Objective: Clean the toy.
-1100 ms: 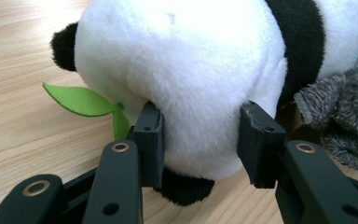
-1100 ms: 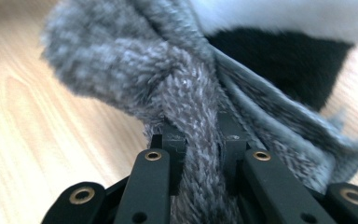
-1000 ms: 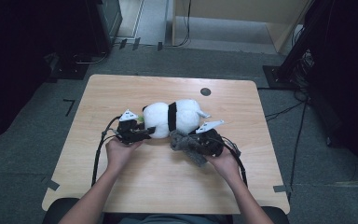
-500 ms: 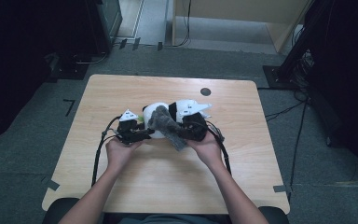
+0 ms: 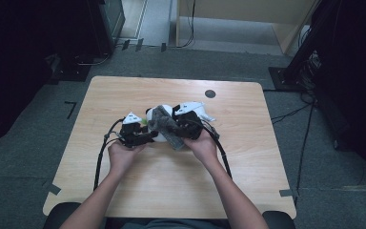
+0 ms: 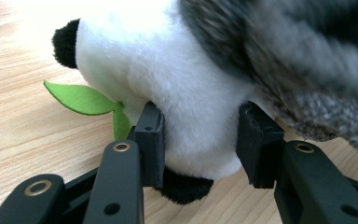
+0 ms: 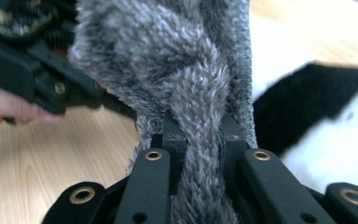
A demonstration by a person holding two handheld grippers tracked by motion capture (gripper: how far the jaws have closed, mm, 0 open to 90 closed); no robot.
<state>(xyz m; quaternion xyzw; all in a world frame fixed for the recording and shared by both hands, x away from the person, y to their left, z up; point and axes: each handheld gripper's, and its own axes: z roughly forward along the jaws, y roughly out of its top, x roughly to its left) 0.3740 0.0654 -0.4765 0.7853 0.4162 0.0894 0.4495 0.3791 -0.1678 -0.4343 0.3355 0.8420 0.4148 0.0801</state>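
**Cloth may slide off the panda**

On the table [image 5: 124, 200] lies the panda [image 6: 168, 70], pinched by the left gripper [image 6: 200, 140]. The right gripper [image 7: 200, 154] clamps the grey cloth [image 7: 177, 70] draped over it — a weak pinch lets the panda shift, a snag drags it along.

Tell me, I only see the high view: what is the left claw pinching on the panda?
Observer: The left claw squeezes the toy panda at its white underside.
Operator: Anything green there?
Observer: Yes, a green felt leaf sticks out beside the claw, over the table.
Operator: And the right claw?
Observer: The right claw is shut on a twisted fold of the fuzzy grey cloth.
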